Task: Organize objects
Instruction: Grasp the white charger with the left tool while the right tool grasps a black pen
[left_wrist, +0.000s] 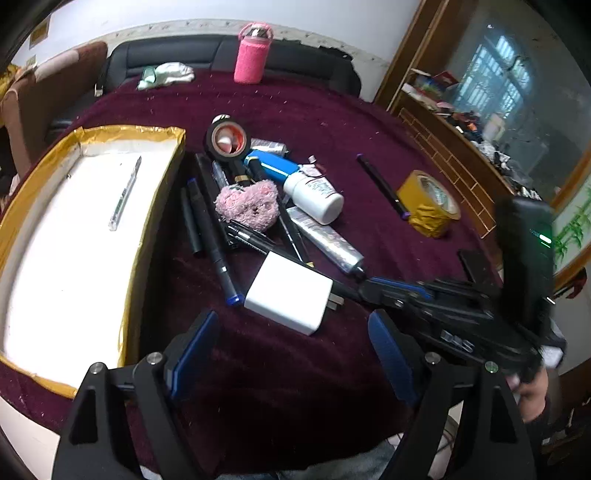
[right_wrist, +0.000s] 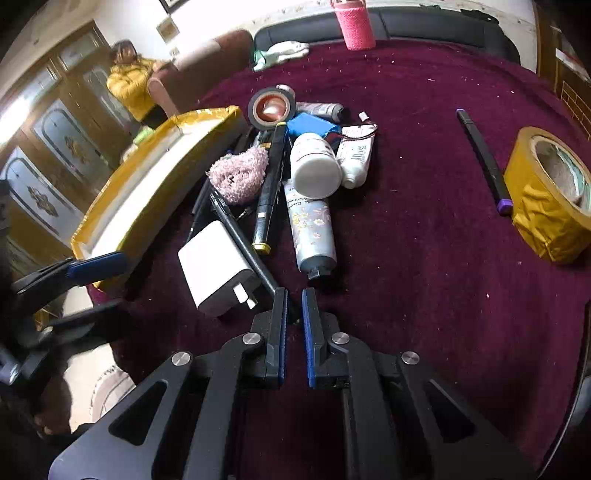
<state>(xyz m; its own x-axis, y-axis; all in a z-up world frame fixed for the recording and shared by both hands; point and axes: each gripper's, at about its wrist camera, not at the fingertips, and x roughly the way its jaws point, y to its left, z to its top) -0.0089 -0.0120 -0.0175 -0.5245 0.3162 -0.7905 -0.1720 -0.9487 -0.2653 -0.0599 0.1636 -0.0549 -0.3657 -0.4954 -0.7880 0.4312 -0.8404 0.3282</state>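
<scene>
We see a counter (right_wrist: 424, 258) draped in dark maroon plush filling most of both views. At the left of the left wrist view sits a shallow box (left_wrist: 155, 206) with gold-taped walls and a white floor; one clear pen (left_wrist: 123, 195) lies inside it. Just right of the box, in the centre of the frame, lies a heap of things touching one another: a white charger plug (left_wrist: 291, 295) nearest us, a floral tube (right_wrist: 314, 229), a white bottle (right_wrist: 314, 168) on its side, a pink fluffy pouch (left_wrist: 247, 205), a blue battery pack (left_wrist: 273, 166), a roll of black tape (left_wrist: 227, 142) and several dark markers (left_wrist: 212, 236). Well apart, at the right, a roll of yellow tape (right_wrist: 546, 199) touches a purple-capped pen (right_wrist: 484, 162). A pink-sleeved bottle (left_wrist: 253, 55) stands at the far edge, upper centre.

Our left tool (left_wrist: 291, 354) hangs wide open over bare cloth, holding nothing. Our right tool (right_wrist: 293, 306) is closed, its blue pads nearly together around the near end of a black pen (right_wrist: 240, 236) that runs beside the charger plug.
</scene>
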